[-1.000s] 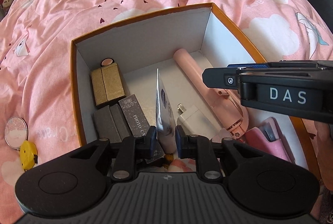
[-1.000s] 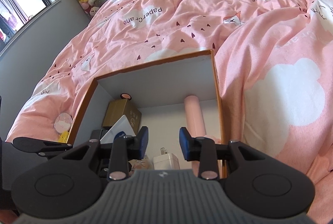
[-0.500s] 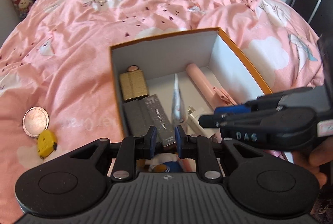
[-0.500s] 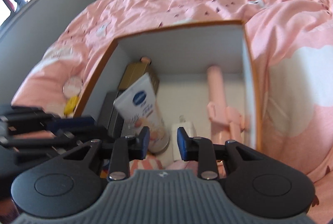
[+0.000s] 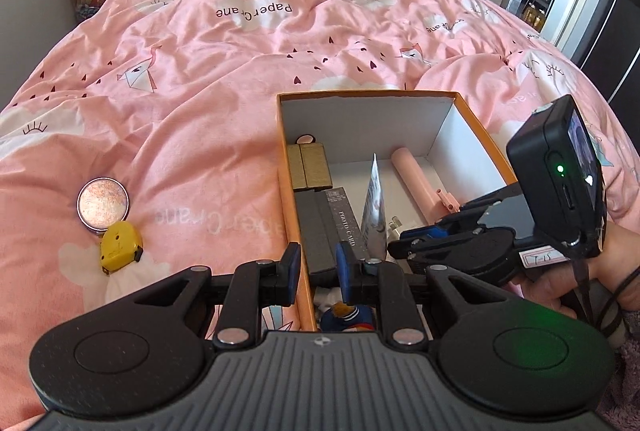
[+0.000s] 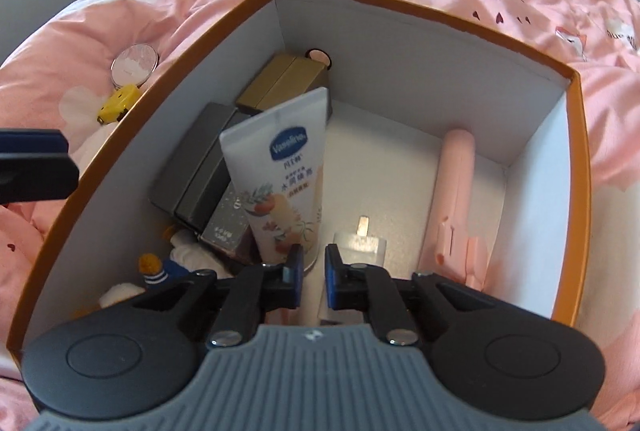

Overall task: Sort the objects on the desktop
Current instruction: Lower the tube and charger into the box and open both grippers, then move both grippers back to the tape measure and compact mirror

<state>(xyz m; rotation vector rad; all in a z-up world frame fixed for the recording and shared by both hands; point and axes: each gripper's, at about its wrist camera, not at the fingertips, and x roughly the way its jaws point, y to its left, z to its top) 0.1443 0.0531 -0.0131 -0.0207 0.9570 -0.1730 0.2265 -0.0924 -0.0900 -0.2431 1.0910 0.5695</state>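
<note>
An orange box (image 5: 360,95) with white walls (image 6: 400,63) sits on the pink duvet. Inside it a white hand-cream tube (image 6: 280,171) stands with its crimped end up, leaning on dark boxes (image 6: 196,167); the left wrist view shows the tube (image 5: 374,207) edge-on. My right gripper (image 6: 313,269) is down in the box, shut, its tips by the tube's lower end with nothing between them. I cannot tell if they touch it. My left gripper (image 5: 317,269) hovers shut and empty over the box's near left wall.
The box also holds gold boxes (image 6: 280,83), a pink stick (image 6: 456,191), a white charger plug (image 6: 360,245) and a plush toy (image 6: 160,271). Left of the box, a round pink tin (image 5: 103,205) and a yellow tape measure (image 5: 119,247) lie on the duvet.
My left gripper let go of the tube and drew back up and to the left. My right gripper dropped into the box and closed its jaws beside the standing tube.
</note>
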